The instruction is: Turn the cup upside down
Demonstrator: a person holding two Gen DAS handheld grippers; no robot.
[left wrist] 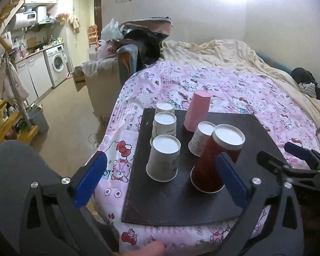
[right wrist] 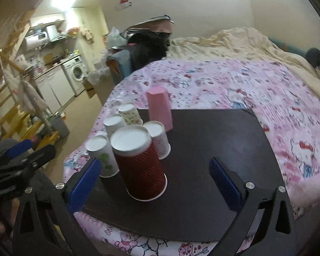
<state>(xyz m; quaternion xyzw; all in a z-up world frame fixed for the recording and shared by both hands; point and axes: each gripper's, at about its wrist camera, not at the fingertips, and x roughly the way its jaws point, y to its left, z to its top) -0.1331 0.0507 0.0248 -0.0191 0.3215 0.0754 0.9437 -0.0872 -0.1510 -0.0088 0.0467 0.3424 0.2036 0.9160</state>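
So the red cup (left wrist: 213, 160) is sitting mouth-down on the dark board (left wrist: 181, 202), white base up, near the front of it. Five more cups are upside down too: three white paper ones in a row on the left side ( (left wrist: 163, 159), (left wrist: 164, 124), (left wrist: 165, 107)), another white one (left wrist: 200, 137) just behind the red cup and looking like it touches it, and a pink cup (left wrist: 197, 111) at the back edge. The board lies on a pink cartoon-print sheet (left wrist: 245, 89) on the bed.

The left gripper (left wrist: 160, 175) is spread wide and holds nothing, with its right blue pad overlapping the red cup in the left wrist view; can't tell if it's actually touching. The right gripper (right wrist: 155, 183) is also wide apart and empty, and the red cup (right wrist: 138, 166) stands between its fingers, closer to the left one. A washing machine (left wrist: 57, 64) shows in the kitchen corner behind.
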